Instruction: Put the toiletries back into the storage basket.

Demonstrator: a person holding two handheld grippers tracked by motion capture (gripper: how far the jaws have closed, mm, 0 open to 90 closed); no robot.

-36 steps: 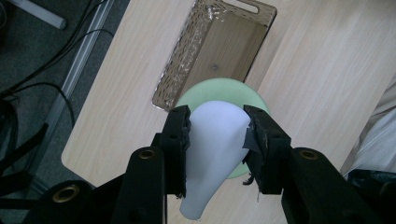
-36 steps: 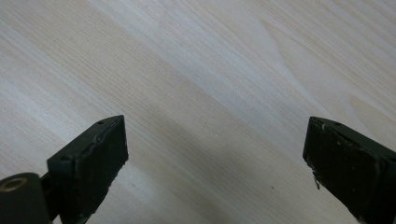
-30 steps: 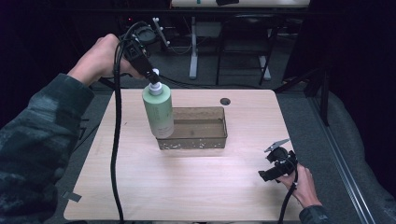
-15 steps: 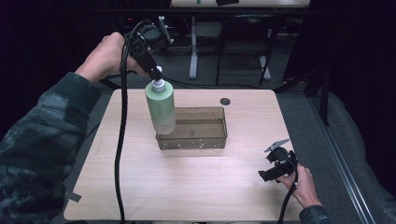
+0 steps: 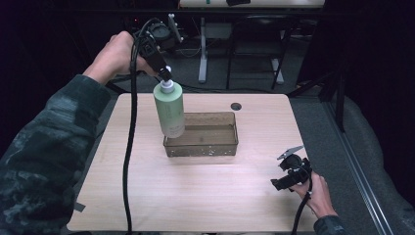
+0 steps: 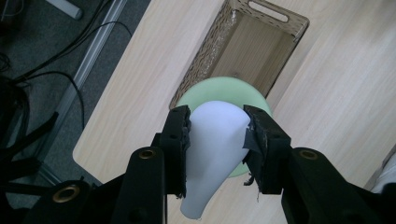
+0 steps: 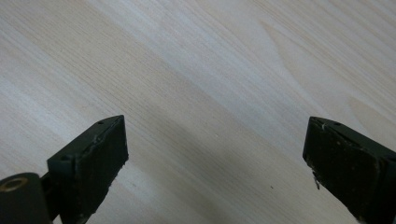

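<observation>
A pale green bottle (image 5: 170, 110) with a white cap (image 5: 167, 87) hangs upright in the air, its base over the left end of a clear brown bin (image 5: 215, 147). My left gripper (image 5: 163, 73) is shut on that cap; from above, the white cap (image 6: 215, 140) sits pinched between the jaws, with the green bottle (image 6: 201, 93) and the bin (image 6: 247, 51) below. My right gripper (image 5: 278, 184) rests low at the table's near right, jaws wide open over bare wood (image 7: 210, 93).
The light wooden table (image 5: 147, 196) has a small dark hole (image 5: 236, 106) near its far edge. A thick black cable (image 5: 128, 161) trails from the left gripper across the table's left side. Desk legs and cables stand on the floor beyond the table.
The left gripper has carried the bottle a little to the right and higher, bringing it over the bin's left end. The right gripper has stayed put.
</observation>
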